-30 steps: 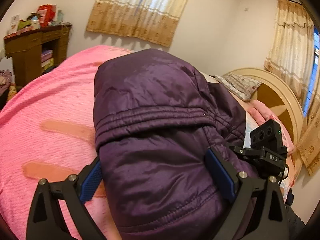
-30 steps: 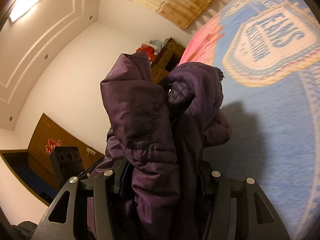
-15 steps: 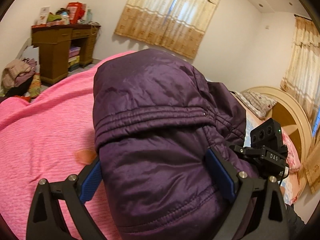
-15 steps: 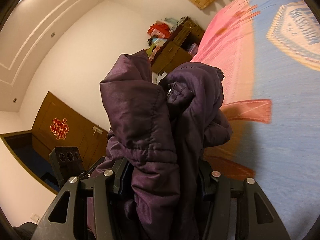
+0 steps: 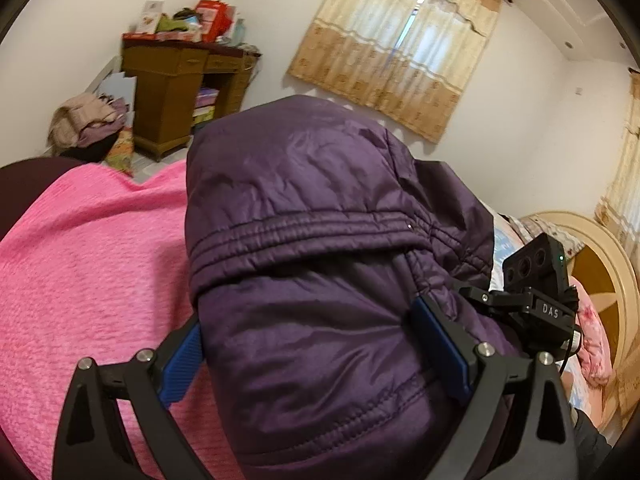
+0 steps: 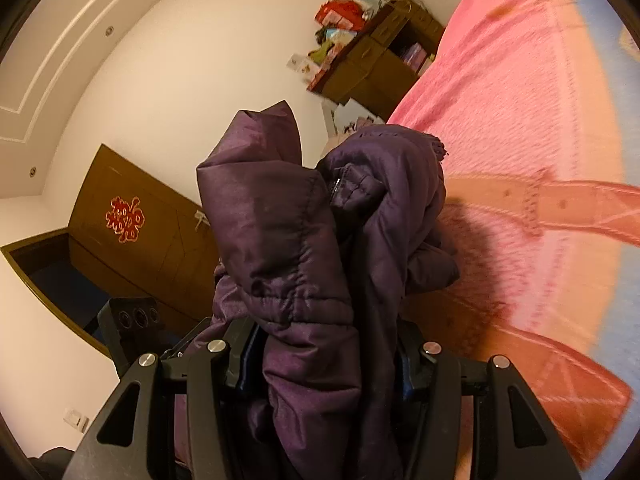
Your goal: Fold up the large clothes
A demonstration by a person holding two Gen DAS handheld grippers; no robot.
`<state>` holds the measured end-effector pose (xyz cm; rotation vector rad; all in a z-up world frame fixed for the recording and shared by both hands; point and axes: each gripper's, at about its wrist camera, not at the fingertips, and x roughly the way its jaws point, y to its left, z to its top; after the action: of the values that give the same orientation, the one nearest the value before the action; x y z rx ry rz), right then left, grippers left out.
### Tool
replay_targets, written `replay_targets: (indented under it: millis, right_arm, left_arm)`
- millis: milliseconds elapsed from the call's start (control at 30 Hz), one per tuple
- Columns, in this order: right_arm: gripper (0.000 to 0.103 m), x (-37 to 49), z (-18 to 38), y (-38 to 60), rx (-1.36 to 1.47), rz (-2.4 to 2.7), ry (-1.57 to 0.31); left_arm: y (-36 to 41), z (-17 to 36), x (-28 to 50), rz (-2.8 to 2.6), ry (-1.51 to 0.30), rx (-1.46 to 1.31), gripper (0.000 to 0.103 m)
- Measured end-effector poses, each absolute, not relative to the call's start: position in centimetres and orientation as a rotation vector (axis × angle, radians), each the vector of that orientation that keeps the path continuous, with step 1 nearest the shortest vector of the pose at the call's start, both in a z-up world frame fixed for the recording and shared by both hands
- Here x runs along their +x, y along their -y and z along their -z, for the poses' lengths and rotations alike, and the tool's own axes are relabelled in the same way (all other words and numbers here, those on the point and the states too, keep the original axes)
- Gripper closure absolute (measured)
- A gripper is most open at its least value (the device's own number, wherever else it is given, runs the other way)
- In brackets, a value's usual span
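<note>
A dark purple padded jacket fills the left wrist view, bunched thick between the blue-padded fingers of my left gripper, which is shut on it. In the right wrist view the same jacket stands up in folds from my right gripper, which is shut on it too. The jacket is held above the pink bedspread. The fingertips of both grippers are hidden in the fabric.
A brown wooden desk with boxes on top stands by the far wall, with a heap of clothes beside it. A curtained window is behind. The bed's headboard is at right. A brown wardrobe shows in the right wrist view.
Both grippers have swung with the jacket towards the foot of the bed: the desk and floor have come into view, and the blue patterned part of the bedspread has slid out of the right view.
</note>
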<state>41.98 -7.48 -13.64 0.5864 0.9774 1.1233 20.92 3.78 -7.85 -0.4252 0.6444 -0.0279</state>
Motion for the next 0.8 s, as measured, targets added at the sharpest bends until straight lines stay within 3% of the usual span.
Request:
replay_targets:
  millis: [433,533,700,800]
  right_arm:
    - [0.048,42.7,15.0,2.9,0.435,-1.035,-1.019]
    - [0.044,42.8,14.8,2.6,0.408,-1.015,-1.025]
    - [0.029,41.4,13.3,4.0,0.372,-0.944,-0.993]
    - [0.028,39.7,11.1,5.3,0.337,-0.872,-0.944]
  left_arm:
    - [-5.7,11.8,20.2,-0.013,-0.681,-0.4,0.0]
    - [-6.1,12.0,20.0,-0.017,-0.679,-0.402,0.0]
    - [-5.4,9.7,17.9,-0.076,-0.676,-0.322,0.0]
    - [-4.2,7.0,15.6,-0.094,-0.627,-0.191,0.0]
